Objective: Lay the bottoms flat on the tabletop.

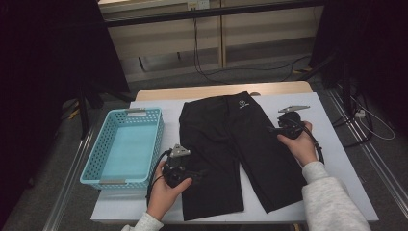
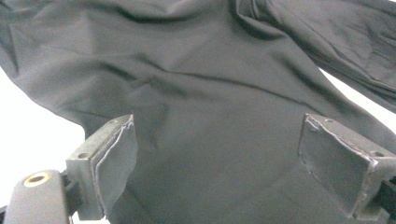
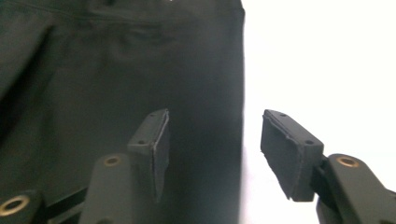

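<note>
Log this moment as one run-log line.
scene: black shorts flat on table | left gripper: open over left leg | right gripper: open, straddling shorts' edge

Shorts: matt black cloth; basket: glossy turquoise plastic lattice.

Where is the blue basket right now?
In the high view, the blue basket sits on the table's left side, just left of the black shorts and beside the left gripper.
</note>
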{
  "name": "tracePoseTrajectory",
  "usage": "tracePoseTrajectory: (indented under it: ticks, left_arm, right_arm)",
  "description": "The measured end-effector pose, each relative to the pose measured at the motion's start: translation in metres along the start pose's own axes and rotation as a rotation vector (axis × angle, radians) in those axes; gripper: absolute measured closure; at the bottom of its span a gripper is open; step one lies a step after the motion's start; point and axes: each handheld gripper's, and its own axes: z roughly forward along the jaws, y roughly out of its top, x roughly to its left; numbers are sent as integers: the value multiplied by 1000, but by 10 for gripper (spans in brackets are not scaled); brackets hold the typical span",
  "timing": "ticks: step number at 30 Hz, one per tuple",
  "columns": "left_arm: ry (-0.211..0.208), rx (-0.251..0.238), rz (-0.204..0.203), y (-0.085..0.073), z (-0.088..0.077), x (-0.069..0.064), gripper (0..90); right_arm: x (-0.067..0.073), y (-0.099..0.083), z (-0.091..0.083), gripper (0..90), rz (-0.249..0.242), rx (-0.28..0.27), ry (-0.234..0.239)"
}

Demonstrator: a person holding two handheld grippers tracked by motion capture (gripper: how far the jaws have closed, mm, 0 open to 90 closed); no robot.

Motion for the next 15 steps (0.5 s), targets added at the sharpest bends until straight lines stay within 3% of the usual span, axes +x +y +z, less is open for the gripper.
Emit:
tracePoseTrajectory:
  ticks: [1, 3, 5, 6, 7, 9, 12, 15]
  left_arm:
    - [13, -10, -3, 0, 0, -1, 123]
    - [-4, -4, -3, 0, -1, 0, 123]
    - [-6, -10, -6, 0, -1, 0, 123]
    - [-3, -7, -1, 0, -2, 2, 123]
    - [-7, -7, -7, 0, -3, 2, 123]
    - [-1, -12, -4, 0, -4, 3, 123]
    - [-4, -9, -3, 0, -5, 2, 122]
    - [0, -8, 8, 0, -5, 0, 123]
  right_arm:
    - [-1, 1, 4, 446, 5, 5, -12]
    - [-6, 2, 13, 471, 35, 8, -9]
    - [-10, 2, 20, 495, 34, 26, -28]
    - [-12, 1, 24, 520, 67, 37, 4]
    - [-13, 0, 26, 546, 67, 22, 9]
    - [-11, 0, 27, 649, 55, 19, 3]
    - [-15, 0, 26, 889, 103, 29, 47]
    - [-21, -2, 25, 900, 128, 25, 76]
